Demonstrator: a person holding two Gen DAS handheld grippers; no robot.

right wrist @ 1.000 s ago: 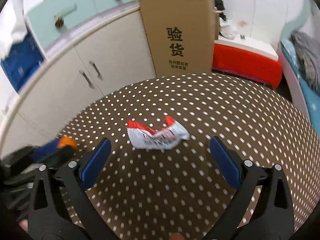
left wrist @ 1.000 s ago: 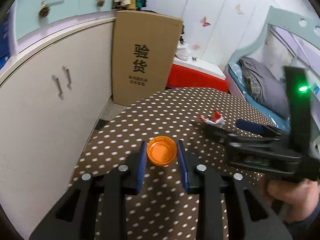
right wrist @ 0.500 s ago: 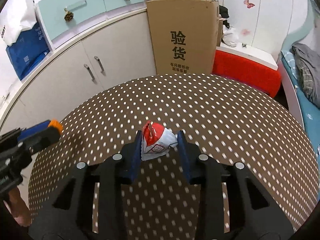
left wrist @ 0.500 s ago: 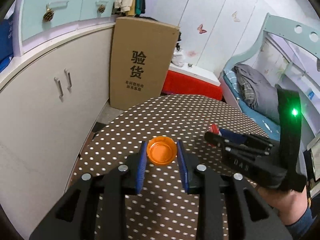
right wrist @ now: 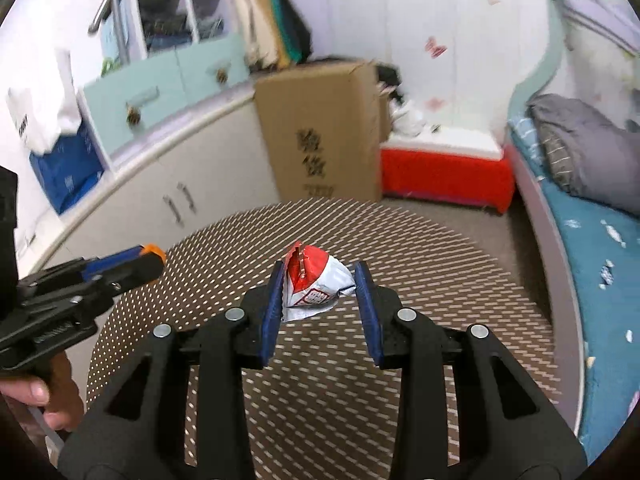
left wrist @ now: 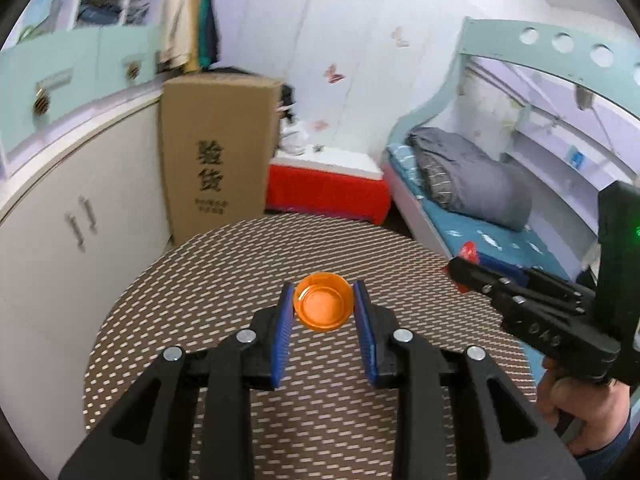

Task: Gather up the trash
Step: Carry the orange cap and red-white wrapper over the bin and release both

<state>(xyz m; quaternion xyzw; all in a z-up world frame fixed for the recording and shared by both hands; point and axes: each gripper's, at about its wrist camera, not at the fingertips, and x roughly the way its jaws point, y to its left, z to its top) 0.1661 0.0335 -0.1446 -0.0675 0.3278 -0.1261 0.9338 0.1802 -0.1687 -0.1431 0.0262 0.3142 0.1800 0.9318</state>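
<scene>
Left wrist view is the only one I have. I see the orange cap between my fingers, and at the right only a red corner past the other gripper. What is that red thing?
Observer: A crumpled red and white wrapper, pinched in the right gripper.
Operator: Does it touch the table?
Observer: No, it hangs clear above the dotted tablecloth.
Operator: Is other trash left on the table?
Observer: None shows on the part that the right wrist view covers.
Operator: What stands at the far left there?
Observer: A blue bag on the cabinet.
</scene>
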